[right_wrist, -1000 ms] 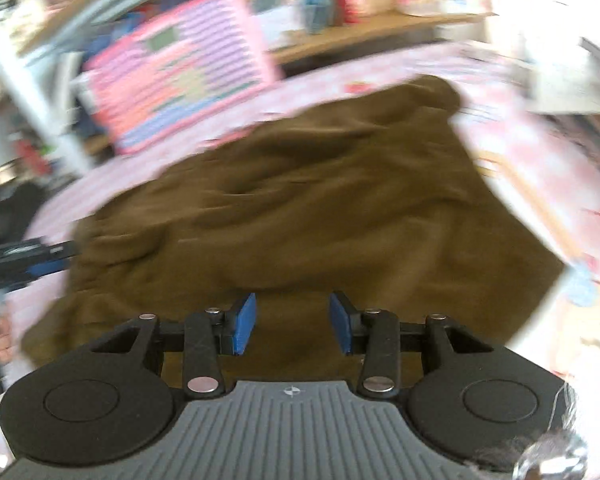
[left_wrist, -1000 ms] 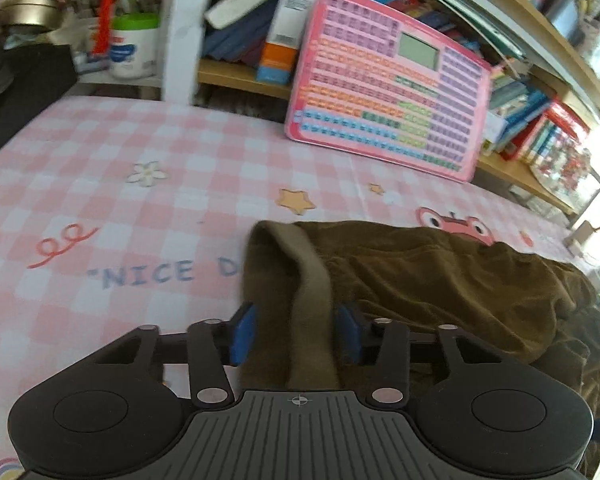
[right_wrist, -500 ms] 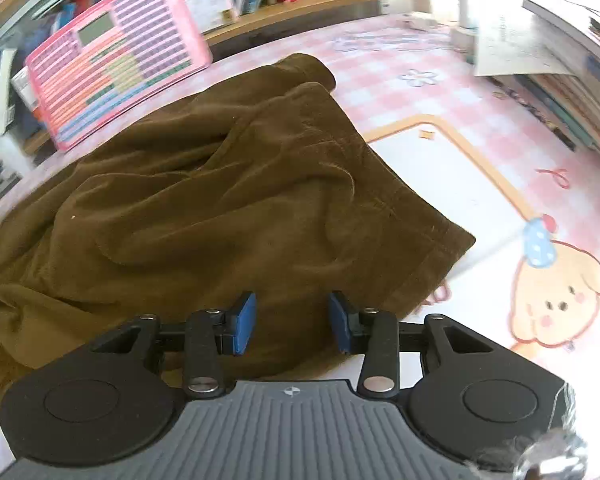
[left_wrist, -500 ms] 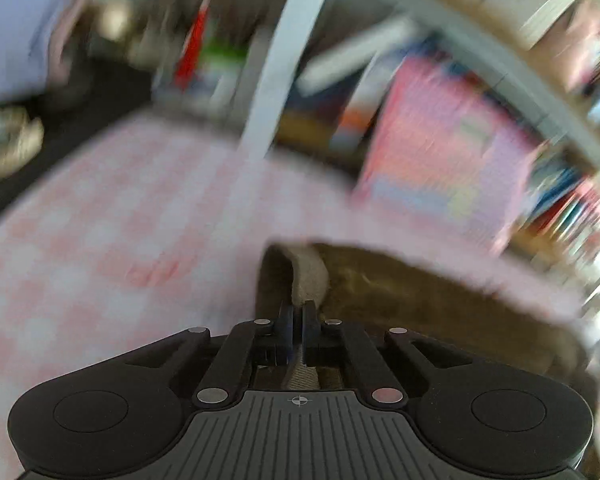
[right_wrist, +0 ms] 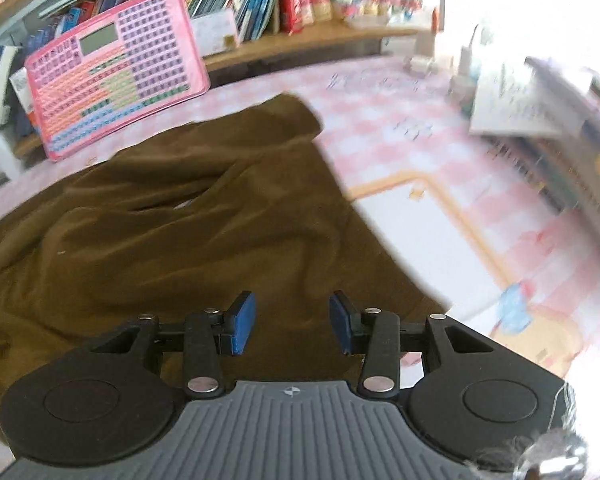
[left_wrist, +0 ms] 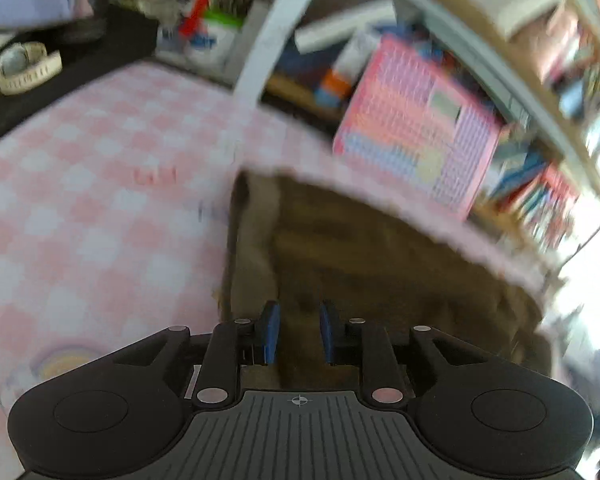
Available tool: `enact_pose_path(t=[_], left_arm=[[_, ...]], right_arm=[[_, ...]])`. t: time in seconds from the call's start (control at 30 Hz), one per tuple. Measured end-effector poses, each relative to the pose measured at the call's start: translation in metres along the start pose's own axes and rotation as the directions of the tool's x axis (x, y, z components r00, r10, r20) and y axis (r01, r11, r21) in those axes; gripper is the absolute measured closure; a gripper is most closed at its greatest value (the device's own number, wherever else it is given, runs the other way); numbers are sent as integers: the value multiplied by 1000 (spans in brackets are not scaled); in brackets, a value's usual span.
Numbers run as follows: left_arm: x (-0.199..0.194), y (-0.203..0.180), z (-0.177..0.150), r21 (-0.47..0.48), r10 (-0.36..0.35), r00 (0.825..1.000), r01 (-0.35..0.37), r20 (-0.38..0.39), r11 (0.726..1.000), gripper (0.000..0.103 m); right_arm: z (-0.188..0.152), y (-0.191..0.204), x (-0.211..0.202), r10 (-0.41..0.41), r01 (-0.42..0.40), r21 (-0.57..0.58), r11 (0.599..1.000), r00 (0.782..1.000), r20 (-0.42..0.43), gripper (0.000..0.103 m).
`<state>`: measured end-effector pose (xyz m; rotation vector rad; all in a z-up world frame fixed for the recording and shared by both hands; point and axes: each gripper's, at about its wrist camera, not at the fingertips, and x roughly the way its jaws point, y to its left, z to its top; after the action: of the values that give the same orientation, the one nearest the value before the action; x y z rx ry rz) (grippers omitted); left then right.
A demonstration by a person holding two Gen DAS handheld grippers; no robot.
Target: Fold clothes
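Brown corduroy shorts (right_wrist: pixel 172 220) lie spread on the pink checked tablecloth (right_wrist: pixel 412 128). In the blurred left wrist view the shorts (left_wrist: pixel 380 264) lie ahead, with the lighter waistband (left_wrist: pixel 256 240) running up from between my left gripper's (left_wrist: pixel 296 334) blue pads (left_wrist: pixel 270 332); the pads stand apart and the gripper is open. My right gripper (right_wrist: pixel 292 324) is open and empty, low over the near hem of the shorts, with the fabric showing between its pads.
A pink keyboard toy (right_wrist: pixel 116 68) leans against a wooden shelf of books (right_wrist: pixel 260 4) behind the shorts. Papers and books (right_wrist: pixel 540 104) lie at the right. A white post (left_wrist: pixel 276 28) and jars stand at the far left, and a dark object (left_wrist: pixel 60 64) with a watch.
My left gripper shut on the waistband half a second ago and has now opened again. My right gripper has stayed open and shifted over the hem; the shorts look flatter.
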<state>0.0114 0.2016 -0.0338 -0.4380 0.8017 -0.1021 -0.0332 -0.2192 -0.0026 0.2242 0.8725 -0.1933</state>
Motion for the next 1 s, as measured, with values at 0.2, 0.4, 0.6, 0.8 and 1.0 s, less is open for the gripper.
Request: enact_pose_path(t=[0.2, 0.4, 0.6, 0.8, 1.0], left_arm=[[4, 1, -3, 47, -1, 1000, 1, 2, 999, 80], [2, 1, -6, 52, 4, 1000, -4, -7, 999, 80], [1, 3, -5, 62, 2, 1000, 0, -26, 998, 80], [-3, 7, -4, 67, -16, 998, 20, -55, 998, 79], [-5, 0, -11, 116, -52, 995, 61, -87, 991, 79]], right_arm=[[1, -31, 6, -133, 133, 7, 991, 991, 1, 61], [-7, -56, 21, -189, 191, 30, 981, 980, -59, 62], [-16, -50, 15, -118, 118, 7, 993, 991, -60, 97], [-28, -56, -42, -200, 200, -62, 978, 980, 14, 97], [-69, -82, -36, -257, 256, -29, 966, 952, -168, 93]])
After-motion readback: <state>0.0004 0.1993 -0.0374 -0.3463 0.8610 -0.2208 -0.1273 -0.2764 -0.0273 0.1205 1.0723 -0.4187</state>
